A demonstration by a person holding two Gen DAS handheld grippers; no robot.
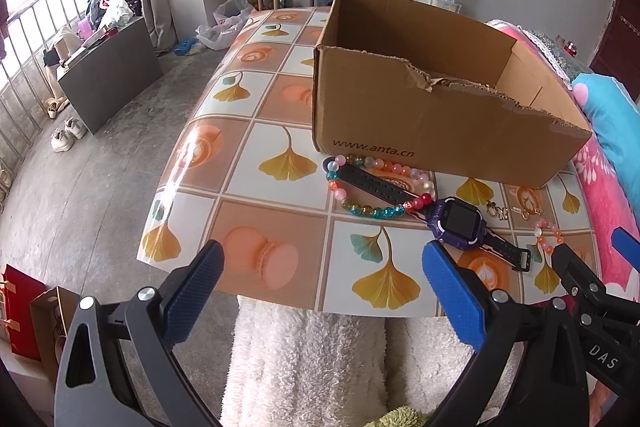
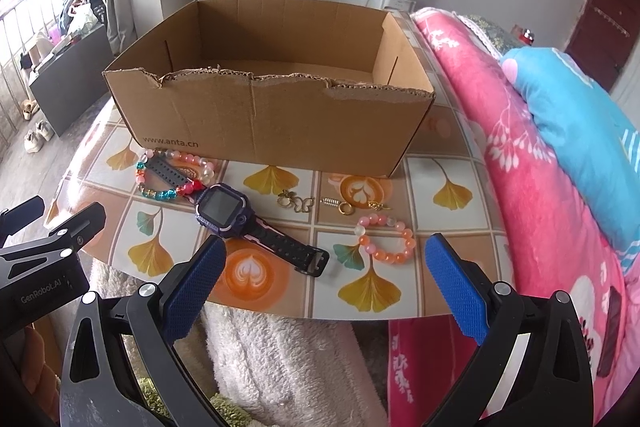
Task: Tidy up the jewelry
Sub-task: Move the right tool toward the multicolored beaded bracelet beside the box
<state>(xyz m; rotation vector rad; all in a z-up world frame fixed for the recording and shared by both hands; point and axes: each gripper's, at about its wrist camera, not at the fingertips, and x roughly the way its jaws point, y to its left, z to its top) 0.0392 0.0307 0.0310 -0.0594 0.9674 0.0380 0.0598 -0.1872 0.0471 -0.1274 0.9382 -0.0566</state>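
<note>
The left gripper point(image 1: 322, 291) is held wide open above the near edge of the table point(image 1: 256, 143) and grips nothing; its blue-padded fingers point(image 1: 450, 293) stand well apart, with bare tablecloth between them. The right gripper point(image 2: 325, 281) is likewise spread fully and empty, poised over the near table edge just right of the left unit, whose black body shows at the left margin of the right wrist view.

Beyond the right gripper, between its two fingers point(image 2: 454, 285) and a little farther out, lies the purple smartwatch point(image 2: 224, 209), face up, its black strap running toward the near right. Just right of the strap end lies a small pink-and-orange bead bracelet point(image 2: 386, 237), close ahead of the right finger. Farther out, between watch and box, a row of small gold-coloured pieces point(image 2: 298, 203) lies flat on the cloth; their exact type cannot be resolved. To the far left of the watch, a larger multicoloured bead bracelet point(image 2: 172, 173) loops around the other watch strap and touches the watch body.

In the left wrist view the watch point(image 1: 458, 223) lies just beyond the right-hand finger, to the right of the gripper's centre line.

The cardboard box point(image 2: 272, 123) stands open-topped at the far side of all items; what little of its floor shows is bare. A pink floral blanket point(image 2: 532, 163) borders the table on the right.
</note>
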